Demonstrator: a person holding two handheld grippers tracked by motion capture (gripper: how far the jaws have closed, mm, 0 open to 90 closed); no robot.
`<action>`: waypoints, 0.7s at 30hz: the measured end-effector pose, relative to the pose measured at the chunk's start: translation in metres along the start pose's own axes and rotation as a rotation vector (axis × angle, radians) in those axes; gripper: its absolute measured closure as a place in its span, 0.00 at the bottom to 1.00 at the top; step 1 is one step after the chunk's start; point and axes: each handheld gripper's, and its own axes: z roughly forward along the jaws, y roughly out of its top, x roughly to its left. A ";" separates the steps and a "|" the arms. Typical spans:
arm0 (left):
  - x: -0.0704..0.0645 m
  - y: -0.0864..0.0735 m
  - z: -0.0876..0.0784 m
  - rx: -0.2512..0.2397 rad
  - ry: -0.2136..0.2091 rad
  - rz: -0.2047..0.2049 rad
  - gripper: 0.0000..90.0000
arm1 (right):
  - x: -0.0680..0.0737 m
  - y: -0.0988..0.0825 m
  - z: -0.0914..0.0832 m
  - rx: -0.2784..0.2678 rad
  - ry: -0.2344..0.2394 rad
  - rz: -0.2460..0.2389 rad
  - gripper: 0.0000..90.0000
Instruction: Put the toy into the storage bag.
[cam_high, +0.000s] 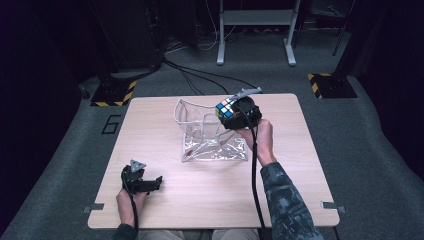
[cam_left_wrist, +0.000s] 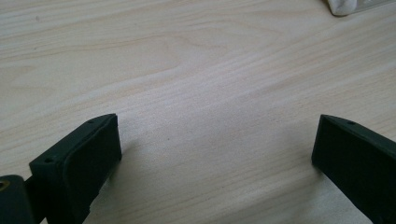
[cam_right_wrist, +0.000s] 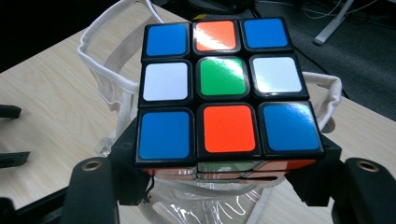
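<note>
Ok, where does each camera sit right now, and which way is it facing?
High view: above the person's side, looking forward and down on the table; both forearms, left gripper and right gripper show.
Left gripper view: on the left gripper, looking down at bare wood between open jaws.
Right gripper view: on the right gripper, looking over the puzzle cube it holds, above the clear bag.
Shared: high and right gripper views both show cube and bag.

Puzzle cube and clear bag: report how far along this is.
Done: the right gripper has the puzzle cube clamped and lifted over the clear bag. In hand: carrying it to the bag's open mouth. Left: lowering it in and letting go. The left gripper rests open on the table.
</note>
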 end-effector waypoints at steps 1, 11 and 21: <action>0.000 0.000 0.000 0.000 -0.002 -0.003 0.02 | 0.000 0.000 0.001 0.007 0.002 0.006 0.37; 0.000 0.000 0.000 -0.002 -0.003 -0.002 0.02 | -0.004 0.002 0.015 0.039 -0.003 0.017 0.37; 0.000 0.000 0.000 0.005 -0.003 0.005 0.02 | -0.008 0.004 0.032 0.082 -0.009 0.026 0.37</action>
